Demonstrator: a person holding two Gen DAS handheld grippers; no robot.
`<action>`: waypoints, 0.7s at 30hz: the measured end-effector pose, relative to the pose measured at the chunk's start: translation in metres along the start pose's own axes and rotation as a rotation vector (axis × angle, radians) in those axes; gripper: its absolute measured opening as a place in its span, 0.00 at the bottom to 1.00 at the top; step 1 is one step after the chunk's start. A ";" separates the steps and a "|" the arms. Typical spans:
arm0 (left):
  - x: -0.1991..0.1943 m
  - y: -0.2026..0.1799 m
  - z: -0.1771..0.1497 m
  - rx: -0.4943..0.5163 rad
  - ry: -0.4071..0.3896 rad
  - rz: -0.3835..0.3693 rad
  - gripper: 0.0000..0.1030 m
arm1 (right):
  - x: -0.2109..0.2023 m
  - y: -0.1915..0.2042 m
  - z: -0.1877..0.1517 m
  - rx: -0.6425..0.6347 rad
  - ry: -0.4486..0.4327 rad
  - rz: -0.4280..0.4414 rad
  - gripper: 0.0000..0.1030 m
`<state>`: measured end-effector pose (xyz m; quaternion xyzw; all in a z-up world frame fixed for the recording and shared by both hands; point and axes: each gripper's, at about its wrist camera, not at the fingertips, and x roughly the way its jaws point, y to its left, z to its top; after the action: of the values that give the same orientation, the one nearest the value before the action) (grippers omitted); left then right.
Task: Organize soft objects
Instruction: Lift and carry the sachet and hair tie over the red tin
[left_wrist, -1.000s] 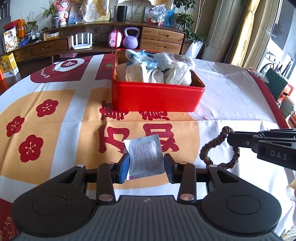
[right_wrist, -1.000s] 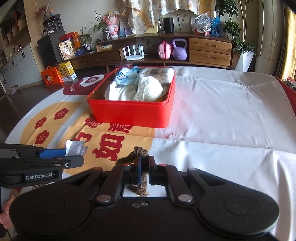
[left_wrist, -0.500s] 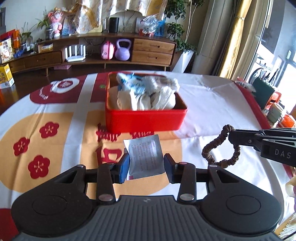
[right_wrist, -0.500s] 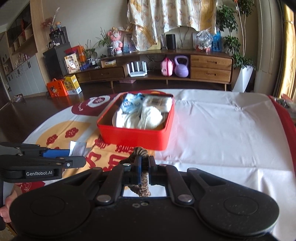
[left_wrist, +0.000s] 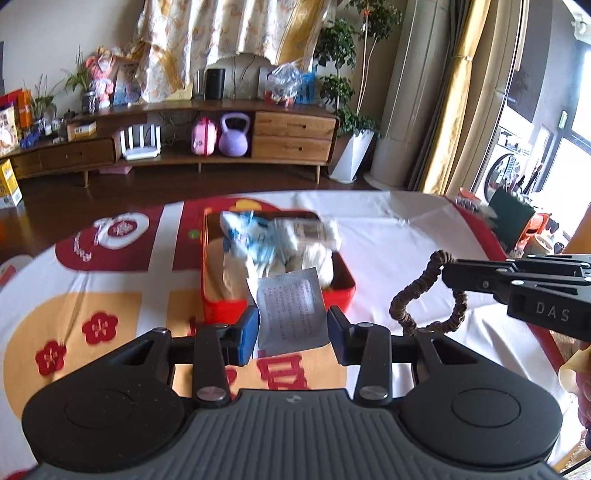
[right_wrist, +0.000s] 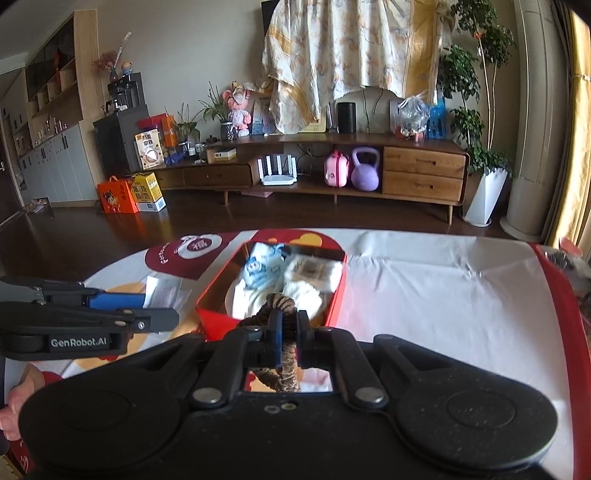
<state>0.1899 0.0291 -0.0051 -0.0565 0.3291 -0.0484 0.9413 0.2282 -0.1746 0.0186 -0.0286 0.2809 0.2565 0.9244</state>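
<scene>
Both grippers higher above the red box than before: left gripper clamping sachet, right gripper pinching scrunchie.

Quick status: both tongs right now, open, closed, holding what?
Left tongs: closed on the white sachet.
Right tongs: closed on the brown scrunchie.

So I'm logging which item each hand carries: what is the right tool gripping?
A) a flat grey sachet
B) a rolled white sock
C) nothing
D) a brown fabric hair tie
D: the right tool is shut on the brown hair tie, whose loop hangs from its tip in the left wrist view, while the grey sachet sits in the left tool.
</scene>
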 end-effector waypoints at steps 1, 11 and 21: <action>0.000 0.000 0.004 0.003 -0.010 0.001 0.39 | 0.002 0.000 0.003 0.001 -0.003 0.000 0.06; 0.013 0.004 0.043 0.021 -0.064 0.010 0.39 | 0.019 -0.002 0.027 -0.005 -0.033 0.001 0.06; 0.048 0.019 0.063 0.000 -0.053 0.015 0.39 | 0.052 -0.009 0.041 0.025 -0.025 -0.002 0.06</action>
<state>0.2677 0.0469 0.0116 -0.0552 0.3044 -0.0397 0.9501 0.2905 -0.1507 0.0245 -0.0141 0.2727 0.2524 0.9283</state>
